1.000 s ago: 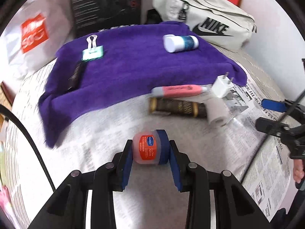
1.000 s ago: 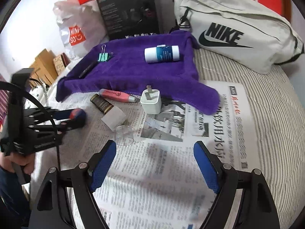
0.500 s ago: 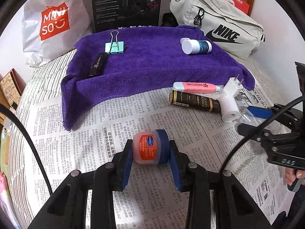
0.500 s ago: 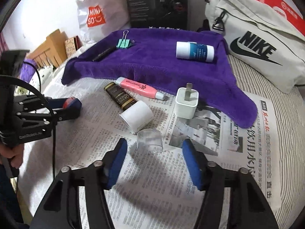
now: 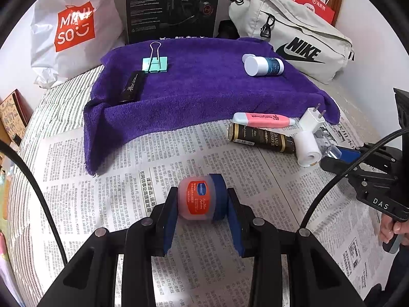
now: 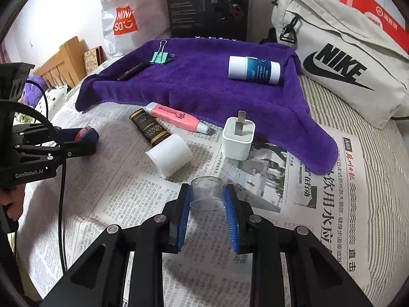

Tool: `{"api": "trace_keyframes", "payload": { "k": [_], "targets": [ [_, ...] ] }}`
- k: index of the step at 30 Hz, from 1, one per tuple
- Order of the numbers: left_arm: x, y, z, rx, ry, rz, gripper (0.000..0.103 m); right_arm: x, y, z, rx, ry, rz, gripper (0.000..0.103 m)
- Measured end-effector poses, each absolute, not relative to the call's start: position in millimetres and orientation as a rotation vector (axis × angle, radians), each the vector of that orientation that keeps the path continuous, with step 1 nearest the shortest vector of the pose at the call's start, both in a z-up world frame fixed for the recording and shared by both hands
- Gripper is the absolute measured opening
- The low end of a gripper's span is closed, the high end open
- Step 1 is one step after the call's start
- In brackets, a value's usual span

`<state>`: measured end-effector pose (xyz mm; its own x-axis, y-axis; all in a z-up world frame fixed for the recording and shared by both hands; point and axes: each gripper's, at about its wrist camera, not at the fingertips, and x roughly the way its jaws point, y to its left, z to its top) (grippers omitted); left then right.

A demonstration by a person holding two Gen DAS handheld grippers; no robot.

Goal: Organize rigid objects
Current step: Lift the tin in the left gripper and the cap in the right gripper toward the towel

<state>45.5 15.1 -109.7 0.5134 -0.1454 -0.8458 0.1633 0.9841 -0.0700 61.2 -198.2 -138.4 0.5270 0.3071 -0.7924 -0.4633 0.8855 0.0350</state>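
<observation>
My left gripper (image 5: pixel 202 204) is shut on a small jar with a red label and blue lid (image 5: pixel 200 198), held just above the newspaper. My right gripper (image 6: pixel 208 197) is shut on a clear plastic cap (image 6: pixel 207 193) that rests on the newspaper. A purple towel (image 6: pixel 204 87) lies behind, carrying a teal binder clip (image 6: pixel 160 57), a black flat item (image 5: pixel 131 89) and a white and blue bottle (image 6: pixel 253 70). In front of the towel lie a pink tube (image 6: pixel 176 116), a black and gold tube with a white cap (image 6: pixel 159 140) and a white charger plug (image 6: pixel 237 138).
Newspaper (image 6: pixel 294 204) covers a striped bed. At the back stand a white shopping bag (image 5: pixel 69 33), a black box (image 5: pixel 171 5) and a grey sports bag (image 6: pixel 340 58). A person's hand holds each gripper handle at the frame edges.
My right gripper moved forward and its jaws came together onto the clear cap. My left gripper kept its hold on the jar, and its view swung slightly to the left.
</observation>
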Motion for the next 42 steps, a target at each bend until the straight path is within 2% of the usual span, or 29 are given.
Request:
{"api": "trace_keyframes", "payload": {
  "k": [15, 37, 42],
  "targets": [
    [29.9, 10.3, -114.0, 0.058, 0.906, -0.150, 0.034, 54.8, -198.2, -142.2, -0.188, 0.837, 0.443, 0.028],
    [30.8, 10.4, -113.7, 0.060, 0.904, -0.147, 0.034, 52.2, -193.6, -142.2, -0.227, 0.824, 0.426, 0.028],
    [32.0, 19.1, -109.5, 0.007, 0.929, -0.164, 0.034, 57.2, -195.9, -137.8, -0.203, 0.867, 0.415, 0.027]
  ]
}}
